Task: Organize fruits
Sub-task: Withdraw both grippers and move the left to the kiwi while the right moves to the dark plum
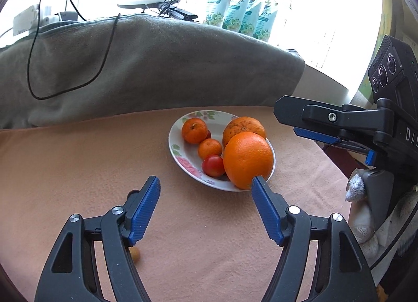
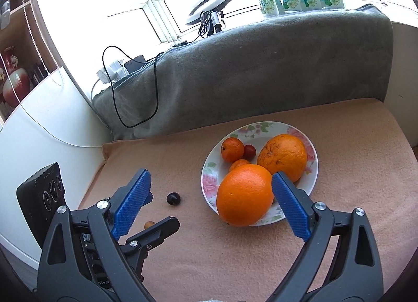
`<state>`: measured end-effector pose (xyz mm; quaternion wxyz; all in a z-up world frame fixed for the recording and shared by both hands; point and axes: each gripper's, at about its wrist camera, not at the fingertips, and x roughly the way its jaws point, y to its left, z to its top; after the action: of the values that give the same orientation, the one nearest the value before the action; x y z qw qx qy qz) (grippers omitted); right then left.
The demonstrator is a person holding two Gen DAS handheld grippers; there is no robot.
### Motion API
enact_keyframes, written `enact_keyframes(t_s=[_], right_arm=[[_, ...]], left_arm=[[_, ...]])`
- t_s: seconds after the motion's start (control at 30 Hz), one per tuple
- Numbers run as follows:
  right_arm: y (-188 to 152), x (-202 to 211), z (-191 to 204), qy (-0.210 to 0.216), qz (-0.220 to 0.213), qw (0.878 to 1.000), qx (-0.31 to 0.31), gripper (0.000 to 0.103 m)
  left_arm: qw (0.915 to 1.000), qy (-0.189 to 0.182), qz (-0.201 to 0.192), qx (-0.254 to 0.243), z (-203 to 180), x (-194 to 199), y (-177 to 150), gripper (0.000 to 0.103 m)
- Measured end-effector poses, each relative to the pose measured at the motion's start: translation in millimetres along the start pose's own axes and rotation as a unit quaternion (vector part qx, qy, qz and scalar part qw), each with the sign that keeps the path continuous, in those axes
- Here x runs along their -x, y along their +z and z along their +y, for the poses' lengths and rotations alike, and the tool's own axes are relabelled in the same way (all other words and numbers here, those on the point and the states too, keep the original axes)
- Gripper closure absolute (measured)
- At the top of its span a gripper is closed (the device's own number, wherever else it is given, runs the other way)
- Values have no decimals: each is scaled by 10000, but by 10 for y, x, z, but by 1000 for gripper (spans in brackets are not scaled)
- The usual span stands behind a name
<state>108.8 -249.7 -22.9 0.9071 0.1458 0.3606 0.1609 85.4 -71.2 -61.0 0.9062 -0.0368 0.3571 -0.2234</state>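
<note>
Left claw: the left gripper [image 1: 205, 183] is spread with nothing between its blue pads; it hangs over bare blanket just short of the plate's near rim, and its right tip only overlaps the big orange in its own view; whether they touch I cannot tell.
Right claw: the right gripper [image 2: 210, 178] is spread wide and pinches nothing; the big orange [image 2: 245, 195] sits against the inner side of its right finger from this angle, resting on the plate and not gripped; this looks like a fruit just set down or about to be taken, which one the pictures do not settle.
Plate: the flowered plate [image 2: 209, 171] lies towards the back edge of the peach blanket [image 2: 209, 255], near the grey blanket [image 2: 261, 67] draped behind; it serves as the gathering place.
On the plate: a second, speckled orange [image 2: 283, 157] at the far side; two tangerines [image 1: 194, 131] and small red fruits [image 1: 213, 165] packed in the remaining room; the big orange overhangs the near rim, so it may roll.
Still loose: a dark plum [image 2: 173, 198] and a small tan fruit [image 2: 149, 224] lie on the blanket left of the plate, close to the left claw; I judge them the next to go in.
</note>
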Motion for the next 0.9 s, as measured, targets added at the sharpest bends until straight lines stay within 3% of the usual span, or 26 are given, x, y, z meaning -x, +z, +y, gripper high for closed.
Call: enact_keyframes(t_s=[0.13,0.37,0.6,0.77,0.9], right_arm=[[-13,28,40,3,-41,9999,104,0],[-51,5,106,99,-42,9997,228,0],[-136,-117,356,370,80,9979,528,1],[-247,-381,612,412,392,9936,977,20],[-353,-648,751,480,723,9889,1204,39]], left_arm=[[9999,152,-12,52,159,136,-122,31],[9982,493,-23,355,500,355,-373,31],[9978,457,124,471,633,397,-576,31],[9980,254,262,517,634,309,-632,43],[9978,206,360,526,631,240,-655,47]])
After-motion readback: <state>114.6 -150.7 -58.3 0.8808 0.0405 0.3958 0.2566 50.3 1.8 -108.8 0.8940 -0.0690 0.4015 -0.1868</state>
